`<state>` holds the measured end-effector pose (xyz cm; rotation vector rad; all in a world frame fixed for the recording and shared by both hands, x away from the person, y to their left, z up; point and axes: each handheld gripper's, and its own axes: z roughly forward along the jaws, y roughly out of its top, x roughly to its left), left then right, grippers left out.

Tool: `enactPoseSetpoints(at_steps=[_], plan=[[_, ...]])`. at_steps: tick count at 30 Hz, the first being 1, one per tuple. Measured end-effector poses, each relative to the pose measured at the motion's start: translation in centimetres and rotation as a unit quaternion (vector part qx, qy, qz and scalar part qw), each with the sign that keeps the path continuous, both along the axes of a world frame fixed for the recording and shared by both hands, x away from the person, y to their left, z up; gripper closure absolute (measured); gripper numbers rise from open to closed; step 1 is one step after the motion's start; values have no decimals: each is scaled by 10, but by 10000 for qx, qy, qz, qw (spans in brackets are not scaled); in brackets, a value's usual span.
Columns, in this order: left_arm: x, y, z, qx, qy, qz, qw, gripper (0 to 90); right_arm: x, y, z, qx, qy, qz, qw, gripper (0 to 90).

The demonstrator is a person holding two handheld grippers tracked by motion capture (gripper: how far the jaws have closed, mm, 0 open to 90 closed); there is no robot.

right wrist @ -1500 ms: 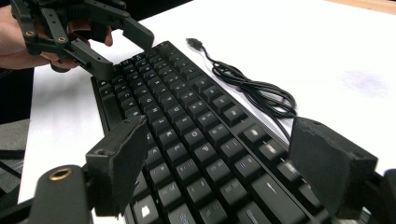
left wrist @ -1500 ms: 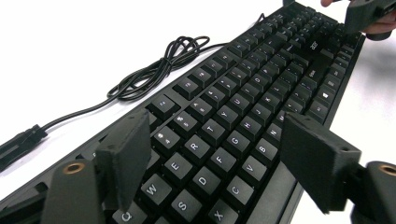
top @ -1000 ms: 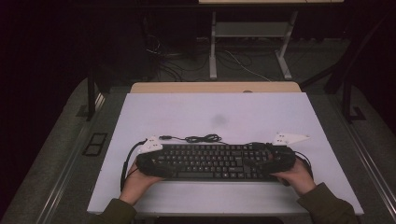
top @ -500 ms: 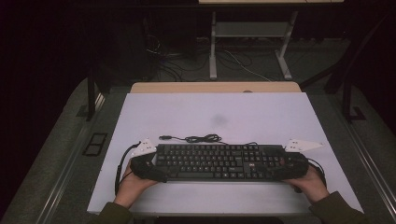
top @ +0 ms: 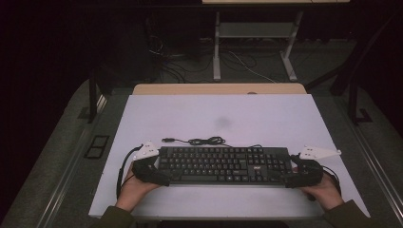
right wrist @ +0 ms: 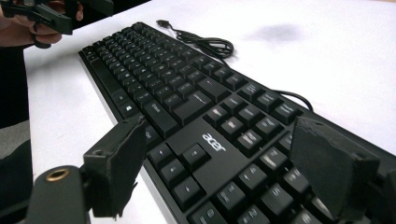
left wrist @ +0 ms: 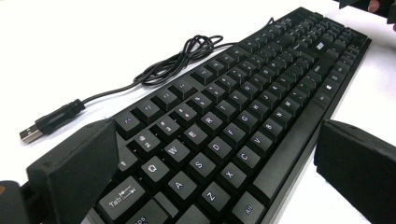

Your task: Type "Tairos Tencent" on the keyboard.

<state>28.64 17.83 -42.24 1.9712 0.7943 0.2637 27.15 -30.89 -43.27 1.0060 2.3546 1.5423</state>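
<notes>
Two hand-held grippers flank the keyboard (top: 223, 164), which has slid toward the table's (top: 204, 116) near edge within the last second; the left hand-held gripper (top: 151, 172) has just opened wide, releasing its end; the right hand-held gripper (top: 300, 177) straddles the numpad, jaws wide, seemingly loose; gripper views alone reveal these gaps, plus the USB plug (left wrist: 31, 134).

Your black Acer keyboard (top: 223, 165) lies flat and key-side up along the near edge of the white table (top: 266, 116), its black USB cable (top: 199, 141) coiled loosely just behind it.
</notes>
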Motion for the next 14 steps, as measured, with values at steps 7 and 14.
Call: enactPoseSetpoints(at_steps=[7,14], plan=[[1,-3,0,40,-2,-43,10000,0,-2,-2,-2,-60,-3,-9,10000,184],[1,-3,0,30,11,-58,10000,0,-4,-2,-1,-41,-9,-17,10000,184]])
